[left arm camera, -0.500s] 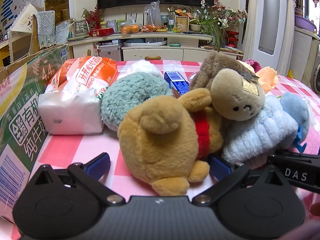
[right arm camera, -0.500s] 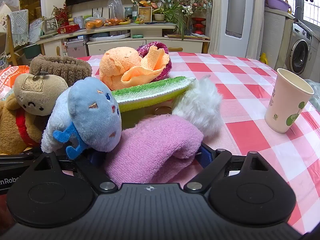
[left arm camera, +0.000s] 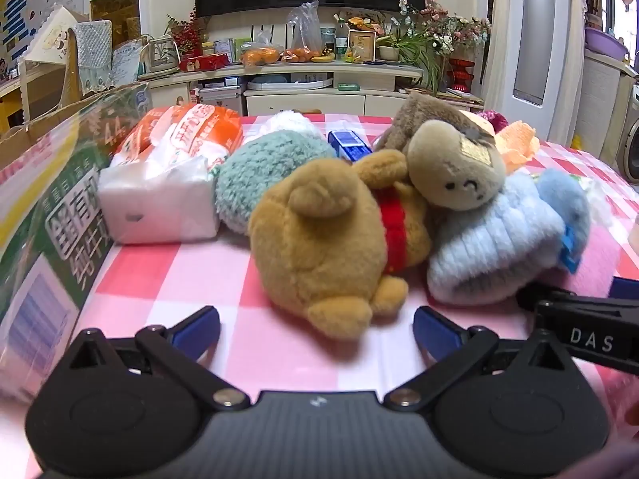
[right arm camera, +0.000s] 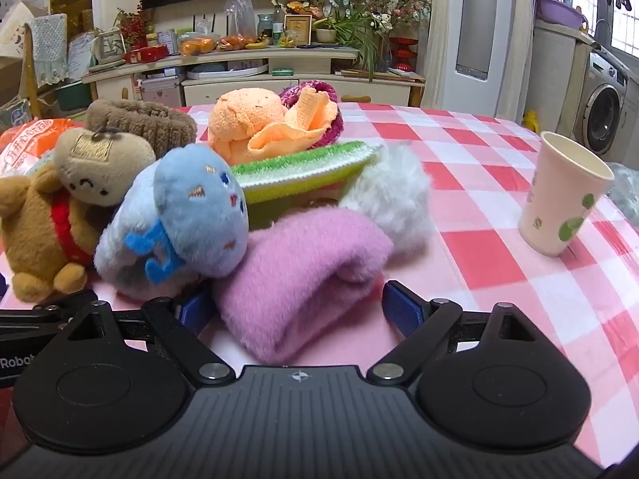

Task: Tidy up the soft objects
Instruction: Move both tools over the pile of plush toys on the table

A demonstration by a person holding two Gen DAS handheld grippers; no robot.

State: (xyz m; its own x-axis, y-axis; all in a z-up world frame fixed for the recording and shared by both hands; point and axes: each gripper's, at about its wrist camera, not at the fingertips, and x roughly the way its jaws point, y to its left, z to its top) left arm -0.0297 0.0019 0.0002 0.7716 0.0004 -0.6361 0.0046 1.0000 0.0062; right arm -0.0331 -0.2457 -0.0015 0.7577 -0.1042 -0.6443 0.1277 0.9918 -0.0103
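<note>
A pile of soft things lies on the pink checked table (left arm camera: 167, 267). My left gripper (left arm camera: 315, 329) is open, just short of a tan plush bear with a red scarf (left arm camera: 319, 239). A brown plush head (left arm camera: 455, 167), a light blue knit piece (left arm camera: 495, 251) and a teal fuzzy ball (left arm camera: 267, 171) lie around it. My right gripper (right arm camera: 299, 311) is open with its jaws either side of a folded pink cloth (right arm camera: 303, 275). A blue plush (right arm camera: 195, 215), a green sponge cloth (right arm camera: 303, 167), white fluff (right arm camera: 391, 195) and an orange towel (right arm camera: 259, 127) sit behind.
A green carton (left arm camera: 44, 215) stands along the left. A tissue pack (left arm camera: 159, 195) and an orange bag (left arm camera: 183, 135) lie beside it. A paper cup (right arm camera: 563, 199) stands on the right. A small blue box (left arm camera: 347, 145) lies behind the pile.
Both grippers have pulled back slightly from the pile. The bear and the pink cloth now sit less deeply between the jaws.
</note>
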